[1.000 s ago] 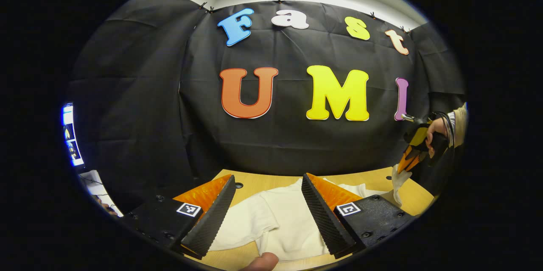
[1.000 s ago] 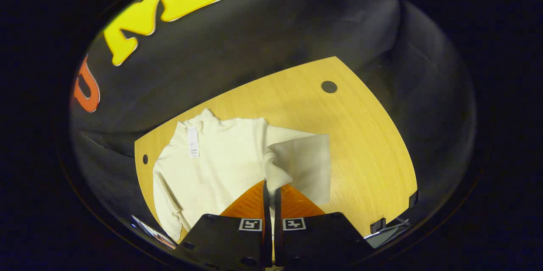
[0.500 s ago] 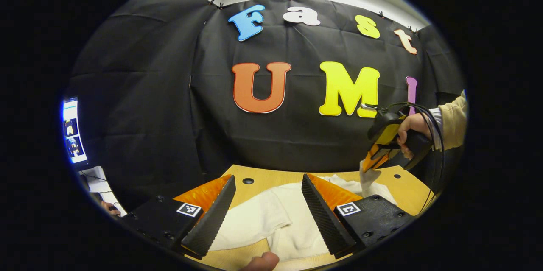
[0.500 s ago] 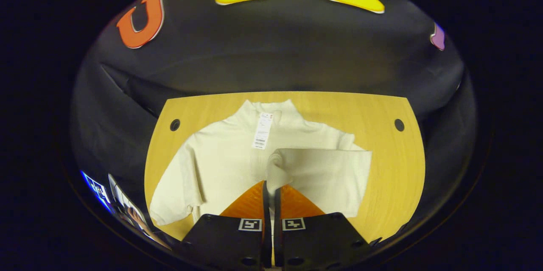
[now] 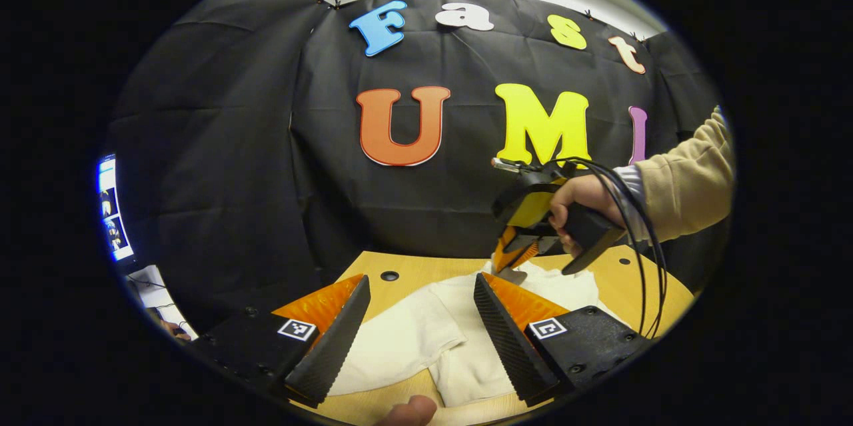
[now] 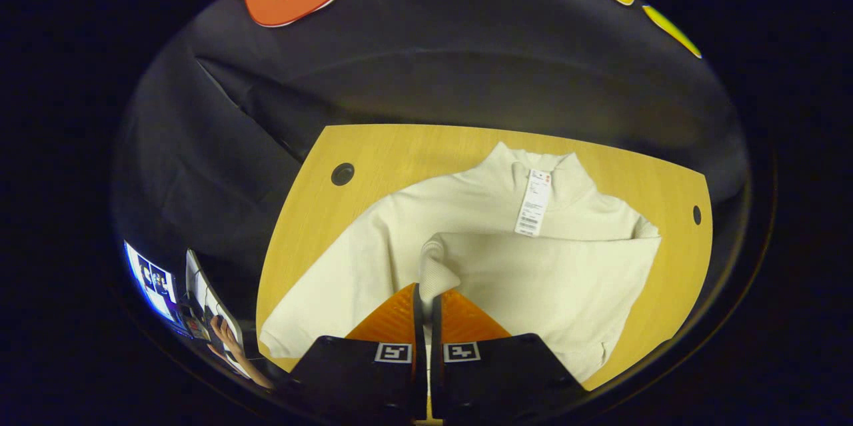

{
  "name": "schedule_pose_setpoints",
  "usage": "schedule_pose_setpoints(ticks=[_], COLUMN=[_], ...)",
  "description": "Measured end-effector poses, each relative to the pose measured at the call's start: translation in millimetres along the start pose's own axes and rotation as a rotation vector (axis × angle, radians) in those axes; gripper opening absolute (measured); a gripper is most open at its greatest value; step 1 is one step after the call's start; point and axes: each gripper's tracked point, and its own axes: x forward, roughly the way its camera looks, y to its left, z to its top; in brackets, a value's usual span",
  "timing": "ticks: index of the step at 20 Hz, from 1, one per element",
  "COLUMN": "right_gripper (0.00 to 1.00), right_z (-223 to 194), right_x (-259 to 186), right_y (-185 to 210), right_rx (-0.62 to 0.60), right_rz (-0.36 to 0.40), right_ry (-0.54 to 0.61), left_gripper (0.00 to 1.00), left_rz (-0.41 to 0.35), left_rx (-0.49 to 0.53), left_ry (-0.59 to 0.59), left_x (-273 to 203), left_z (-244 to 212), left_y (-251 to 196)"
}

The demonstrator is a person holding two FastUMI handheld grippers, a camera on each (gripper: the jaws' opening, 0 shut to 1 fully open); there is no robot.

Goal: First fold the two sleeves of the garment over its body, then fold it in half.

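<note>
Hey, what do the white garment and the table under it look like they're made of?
The garment looks like a soft, matte knit, maybe cotton or fleece: its cuff, pinched in the right tool, shows fine ribbing, and the cloth drapes in soft folds. The table looks like light wood or wood-look laminate, smooth with faint straight grain lines; which of the two cannot be told.

In the right gripper view, the right gripper [image 6: 425,299] covers the lower middle of the garment [image 6: 400,233], and the folded sleeve [image 6: 553,279] hides the body under it, so the hem cannot be seen. In the left gripper view, the left gripper [image 5: 420,319] has fingers [image 5: 333,339] that block parts of the garment, whose near edge is cut off at the bottom. The screen [image 5: 110,209] at the left edge is cropped and too small to make out.
</note>
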Motion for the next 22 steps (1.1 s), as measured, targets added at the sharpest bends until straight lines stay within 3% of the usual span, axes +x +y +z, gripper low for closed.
schedule_pose_setpoints(ticks=[4,6,11,14,16,17,18,19,20,22], right_gripper=[0.03,0.05,0.05,0.09,0.47,0.55,0.7,0.75,0.88,0.92], right_z=[-10,-14,-18,-16,-19,-18,-20,-20,-21,-21], right_x=[37,57,76,73,67,62,60,58,52,41], right_y=[40,41,56,76,76,75,77,76,77,75], right_rx=[0.014,-0.001,0.021,0.067,0.069,0.051,0.034,0.021,0.01,-0.015], right_rz=[0.054,0.008,0.009,0.091,0.092,0.088,0.091,0.089,0.088,0.089], right_ry=[0.057,0.07,0.075,0.065,0.062,0.057,0.046,0.038,0.033,0.016], left_gripper=[0.99,0.99,0.99,0.99,1.0,1.0,1.0,0.99,1.0,1.0], left_rz=[0.033,0.029,0.034,0.053,0.061,0.068,0.08,0.086,0.092,0.11], left_rx=[0.072,0.099,0.075,0.052,0.043,0.047,0.051,0.052,0.053,0.055], left_ry=[-0.013,-0.002,0.044,0.073,0.085,0.093,0.101,0.111,0.118,0.127], left_x=[-2,-3,-9,-11,-12,-11,-11,-11,-10,-11], left_z=[-15,-21,-38,-46,-51,-54,-57,-62,-62,-64], left_y=[9,10,16,22,24,25,28,29,31,35])
